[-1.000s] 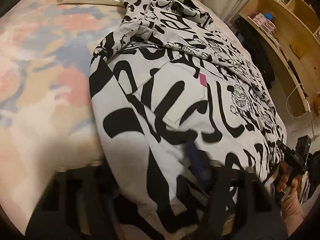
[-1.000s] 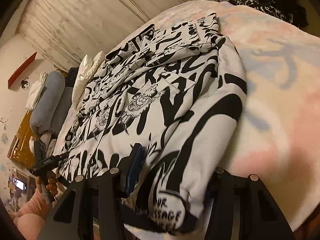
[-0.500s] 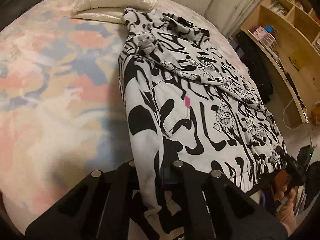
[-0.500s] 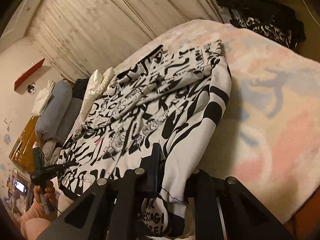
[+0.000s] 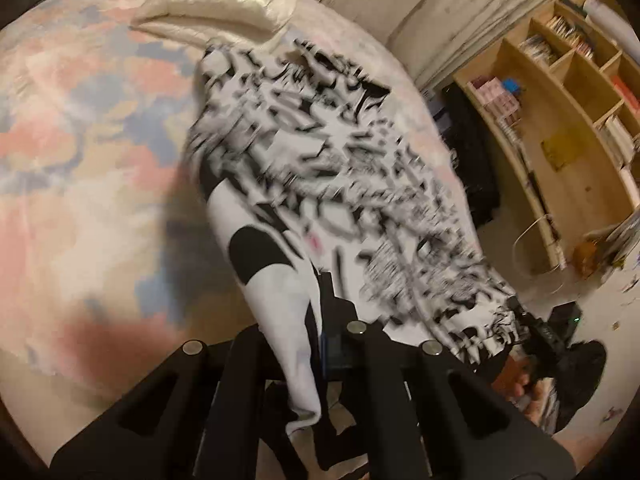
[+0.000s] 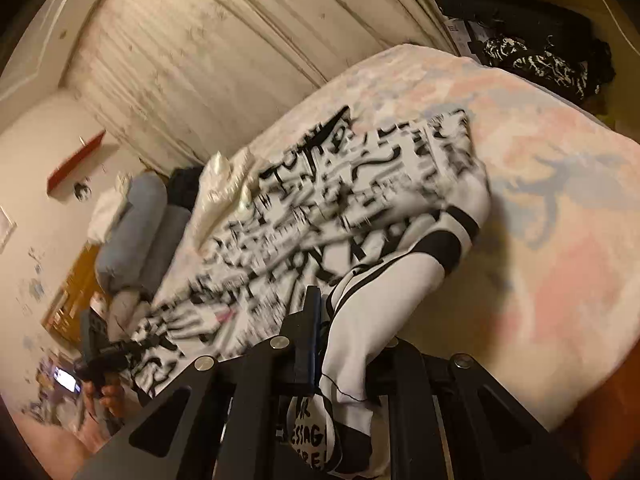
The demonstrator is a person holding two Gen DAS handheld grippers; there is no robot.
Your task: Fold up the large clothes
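since a second ago you have lifted both near corners of the black-and-white printed garment [image 5: 332, 184] off the bed [image 5: 80, 184], and more bedspread now shows under that raised edge. your left gripper [image 5: 316, 320] is clenched on the garment's hem, fabric hanging down between its fingers. your right gripper [image 6: 340, 332] is clamped on the other corner, a lettered cuff dangling below it. the far part of the garment lies on the pastel bedspread, near the shiny cream pillow [image 5: 216, 4]. wooden shelves [image 5: 568, 128] stand beside the bed.
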